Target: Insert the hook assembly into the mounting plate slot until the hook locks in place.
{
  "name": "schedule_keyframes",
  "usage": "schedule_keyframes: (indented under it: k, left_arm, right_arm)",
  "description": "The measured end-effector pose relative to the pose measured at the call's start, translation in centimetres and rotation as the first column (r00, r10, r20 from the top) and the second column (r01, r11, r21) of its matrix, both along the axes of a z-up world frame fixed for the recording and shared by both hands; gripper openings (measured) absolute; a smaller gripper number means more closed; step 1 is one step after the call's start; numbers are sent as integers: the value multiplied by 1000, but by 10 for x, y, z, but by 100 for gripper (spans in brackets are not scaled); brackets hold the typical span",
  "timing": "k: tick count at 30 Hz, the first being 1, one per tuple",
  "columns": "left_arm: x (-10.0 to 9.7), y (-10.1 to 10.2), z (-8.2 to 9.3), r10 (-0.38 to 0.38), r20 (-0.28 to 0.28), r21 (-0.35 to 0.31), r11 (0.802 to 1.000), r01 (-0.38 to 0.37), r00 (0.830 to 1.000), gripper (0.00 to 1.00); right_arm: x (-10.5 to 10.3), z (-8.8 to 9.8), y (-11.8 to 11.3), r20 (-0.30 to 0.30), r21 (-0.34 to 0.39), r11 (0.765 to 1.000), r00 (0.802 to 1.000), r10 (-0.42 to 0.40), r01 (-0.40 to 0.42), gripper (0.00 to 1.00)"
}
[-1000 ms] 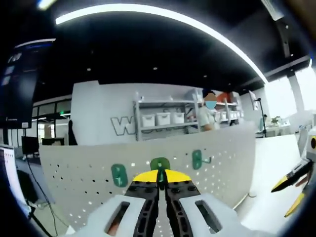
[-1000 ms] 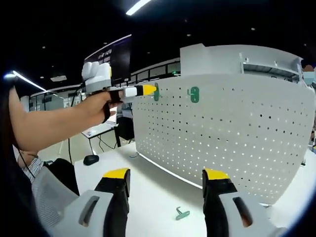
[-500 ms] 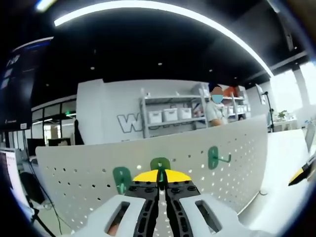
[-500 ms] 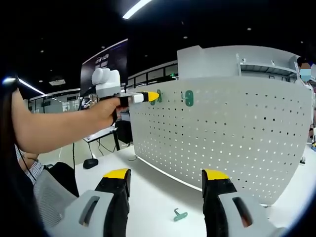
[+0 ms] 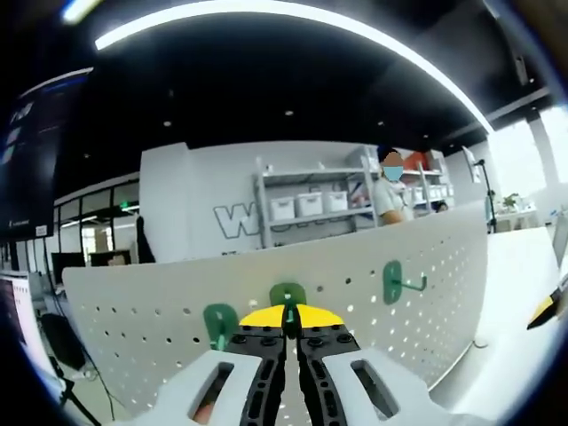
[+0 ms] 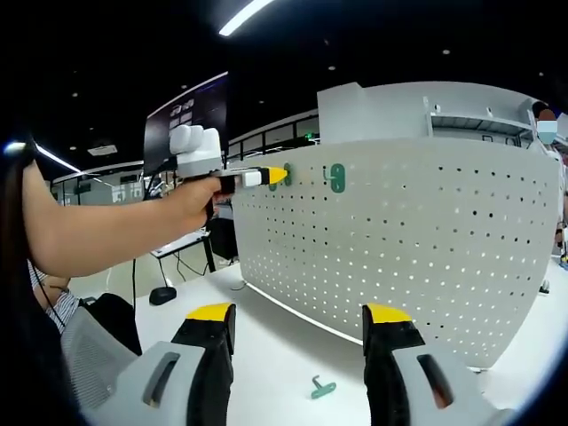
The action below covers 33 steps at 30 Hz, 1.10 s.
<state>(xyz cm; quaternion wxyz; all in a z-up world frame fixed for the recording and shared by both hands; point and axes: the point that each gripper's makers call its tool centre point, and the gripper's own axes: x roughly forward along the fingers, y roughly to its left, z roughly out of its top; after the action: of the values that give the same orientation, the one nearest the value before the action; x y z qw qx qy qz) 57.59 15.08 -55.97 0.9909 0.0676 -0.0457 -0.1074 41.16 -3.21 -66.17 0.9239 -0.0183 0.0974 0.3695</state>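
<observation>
My left gripper (image 5: pixel 288 317) is shut on a green hook (image 5: pixel 287 296) and holds it against the upper part of the white perforated mounting plate (image 5: pixel 169 324). In the right gripper view, a hand holds the left gripper (image 6: pixel 277 176) level at the plate's top left, with its hook (image 6: pixel 286 174) touching the board. Whether the hook is seated in the holes cannot be told. Two more green hooks (image 5: pixel 219 321) (image 5: pixel 392 280) hang on the plate on either side. My right gripper (image 6: pixel 298 319) stands open low over the table with nothing between its jaws.
A loose green hook (image 6: pixel 322 387) lies on the white table (image 6: pixel 266 355) in front of the plate (image 6: pixel 426 240), between my right jaws. The right gripper's yellow tip (image 5: pixel 546 311) shows at the far right. Shelving and a person stand behind the plate.
The left gripper has edged closer to the plate with its hook, and its view has shifted slightly. The right gripper stays open in the same spot.
</observation>
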Motion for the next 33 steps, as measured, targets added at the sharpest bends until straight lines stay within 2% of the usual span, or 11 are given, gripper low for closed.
schedule_keyframes:
  k: [12, 16, 21, 25, 28, 30, 33]
  left_arm:
    - [3, 0, -3, 20, 6, 26, 999, -20, 1000, 3]
    - [2, -2, -2, 44, 35, 125, 991, -48, 998, 3]
    - [3, -4, -2, 63, 52, 151, 986, -70, 997, 3]
    - [5, -4, -2, 89, 79, 214, 971, -105, 993, 4]
    - [7, -6, -4, 95, 82, 221, 969, -111, 992, 4]
    - [8, -6, -5, 107, 100, 277, 952, -131, 989, 5]
    - [7, -5, -6, 97, 92, 230, 966, -116, 991, 5]
  right_arm:
    - [0, -2, -3, -6, -3, 1000, 1000, -6, 6, 56]
    - [0, -3, -4, -11, -3, 1000, 1000, -6, 6, 56]
    - [1, -3, -5, -12, -4, 1000, 1000, -9, 9, 56]
    - [1, -1, -4, -9, -7, 1000, 1000, -7, 7, 56]
    - [1, -1, -4, -12, -11, 1000, 1000, -7, 7, 56]
    - [1, -2, -5, -15, -11, 1000, 1000, -7, 7, 56]
    - [2, -3, -5, -16, -16, 1000, 1000, -7, 6, 55]
